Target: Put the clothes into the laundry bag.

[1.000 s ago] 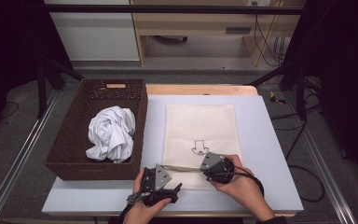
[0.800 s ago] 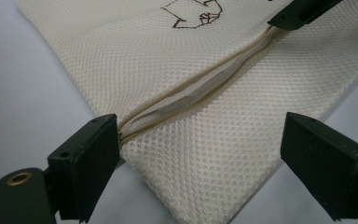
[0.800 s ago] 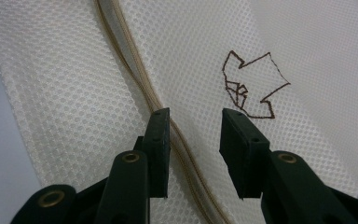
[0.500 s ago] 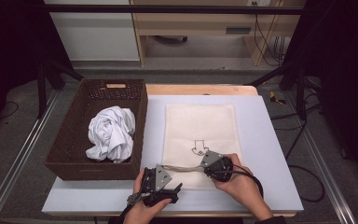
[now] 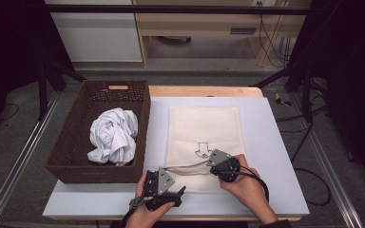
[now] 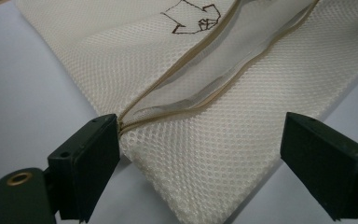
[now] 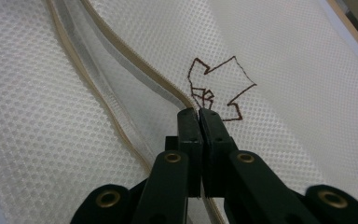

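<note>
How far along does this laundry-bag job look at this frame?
Done: the mesh laundry bag lies flat on the table, its zipper parted. In hand: the right hand-held gripper is shut on the zipper's upper edge, while the left hand-held gripper sits open at the bag's corner. Left, probably: the white garment sits bundled in the wicker basket, not yet bagged.

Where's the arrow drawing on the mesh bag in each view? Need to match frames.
High view: arrow drawing at centre, on the mesh bag, just left of the right gripper.
Left gripper view: top centre, cut by the top edge.
Right gripper view: centre, just above the shut fingers.
Shared landmark: the beige zipper opening beside it.
</note>
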{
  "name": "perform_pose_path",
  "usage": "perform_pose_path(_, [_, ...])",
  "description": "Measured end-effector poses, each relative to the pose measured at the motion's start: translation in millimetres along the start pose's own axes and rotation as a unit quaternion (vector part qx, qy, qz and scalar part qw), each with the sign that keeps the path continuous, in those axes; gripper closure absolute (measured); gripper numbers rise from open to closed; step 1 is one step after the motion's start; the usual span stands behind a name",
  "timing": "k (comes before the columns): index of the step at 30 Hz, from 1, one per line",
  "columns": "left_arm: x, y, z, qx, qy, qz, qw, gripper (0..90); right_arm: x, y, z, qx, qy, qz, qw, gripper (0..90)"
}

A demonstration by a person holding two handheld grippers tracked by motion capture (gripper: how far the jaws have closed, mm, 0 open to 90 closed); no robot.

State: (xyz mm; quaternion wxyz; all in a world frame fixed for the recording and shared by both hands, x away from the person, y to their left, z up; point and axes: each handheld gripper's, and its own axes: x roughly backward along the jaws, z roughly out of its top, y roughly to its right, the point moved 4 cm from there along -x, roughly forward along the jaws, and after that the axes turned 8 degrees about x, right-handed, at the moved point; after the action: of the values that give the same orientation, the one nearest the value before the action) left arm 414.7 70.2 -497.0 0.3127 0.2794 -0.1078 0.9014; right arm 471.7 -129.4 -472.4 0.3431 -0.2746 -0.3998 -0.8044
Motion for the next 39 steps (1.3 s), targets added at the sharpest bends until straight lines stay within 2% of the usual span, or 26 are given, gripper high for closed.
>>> perform_pose_path(13, [-1.4,0.4,1.0,0.000,-0.001,-0.002,1.0000,12.1,0.8,3.4,2.1,-0.002,0.012,-0.011,0.9999,88.6])
perform_pose_path(18, [-1.6,-0.7,1.2,0.008,0.003,0.001,1.0000,13.1,-2.2,-1.8,-0.2,-0.002,0.006,0.000,1.0000,87.0])
perform_pose_path(20, [-0.9,-1.6,1.5,0.008,0.003,0.004,1.0000,13.3,-9.7,-8.2,-3.7,0.008,-0.005,0.013,0.9999,79.1])
perform_pose_path(21, [-0.9,-1.6,1.5,0.008,0.003,0.004,1.0000,13.3,-9.7,-8.2,-3.7,0.008,-0.005,0.013,0.9999,79.1])
perform_pose_path(22, [-0.5,-2.1,1.7,0.008,0.003,0.005,1.0000,13.3,-13.0,-11.9,-4.2,0.015,-0.011,0.017,0.9997,73.4])
perform_pose_path(24, [-0.4,-2.1,1.6,0.009,0.003,0.005,0.9999,13.3,-13.9,-13.7,-3.8,0.016,-0.012,0.017,0.9996,72.2])
perform_pose_path(27, [-0.1,-1.8,1.6,0.010,0.004,0.005,0.9999,13.3,-15.7,-13.5,-2.4,0.020,-0.014,0.011,0.9996,70.6])
perform_pose_path(30, [-0.8,-1.8,1.2,0.011,0.002,0.004,0.9999,13.2,-18.9,-9.1,-1.7,0.011,-0.020,0.007,0.9997,81.4])
perform_pose_path(33, [-1.3,-2.8,0.5,0.016,-0.001,0.004,0.9999,12.8,-16.0,-4.8,-0.4,0.004,-0.019,-0.001,0.9998,86.4])
perform_pose_path(36, [-1.7,-4.4,0.3,0.019,-0.001,0.009,0.9998,12.3,-5.5,1.9,5.2,-0.002,-0.002,-0.026,0.9997,86.9])
perform_pose_path(37, [-1.7,-4.4,0.3,0.019,-0.001,0.009,0.9998,12.2,-5.5,1.9,5.2,-0.002,-0.002,-0.026,0.9997,86.9])
perform_pose_path(38, [-1.8,-4.8,0.2,0.019,-0.002,0.010,0.9998,12.0,2.3,7.7,9.8,-0.008,0.017,-0.049,0.9986,87.0])
perform_pose_path(39, [-2.2,-5.1,-0.1,0.021,-0.004,0.008,0.9997,11.7,6.2,10.7,11.9,-0.015,0.025,-0.060,0.9978,87.0])
